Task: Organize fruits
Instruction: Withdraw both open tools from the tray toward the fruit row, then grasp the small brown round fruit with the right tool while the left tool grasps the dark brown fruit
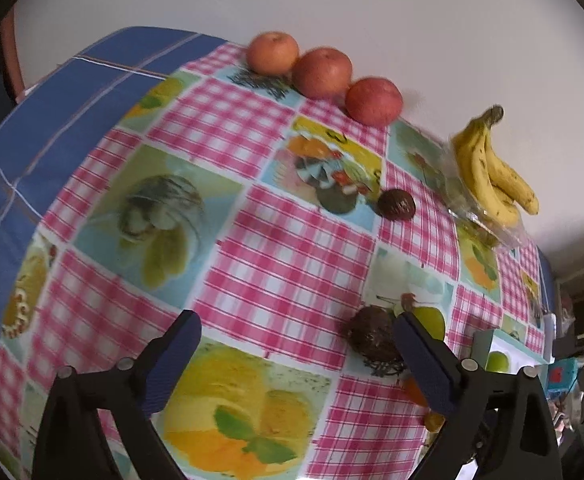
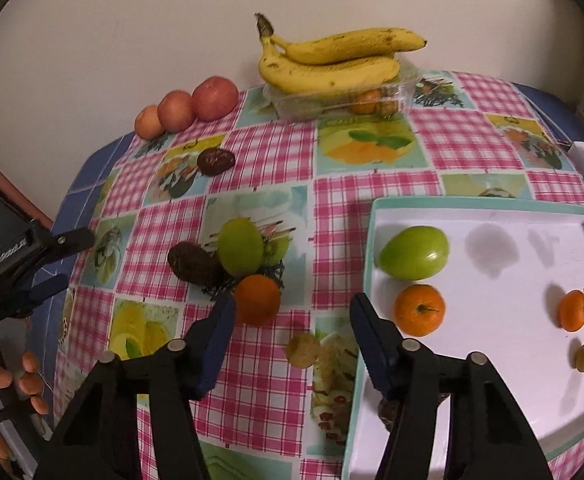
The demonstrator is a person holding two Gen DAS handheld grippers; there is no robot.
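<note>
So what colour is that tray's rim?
Pale teal rim, white inside; clearest in the right wrist view.

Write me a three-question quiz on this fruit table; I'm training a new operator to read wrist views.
1. True or false: the bananas rest on a clear plastic container.
2. How many orange fruits lie inside the white tray?
3. Which fruit lies between the right gripper's open fingers? A: the green fruit; B: the small yellowish fruit; C: a dark brown fruit.

Key: 1 true. 2 two: one under the tray's green fruit, one near its right wall. 3 B.
</note>
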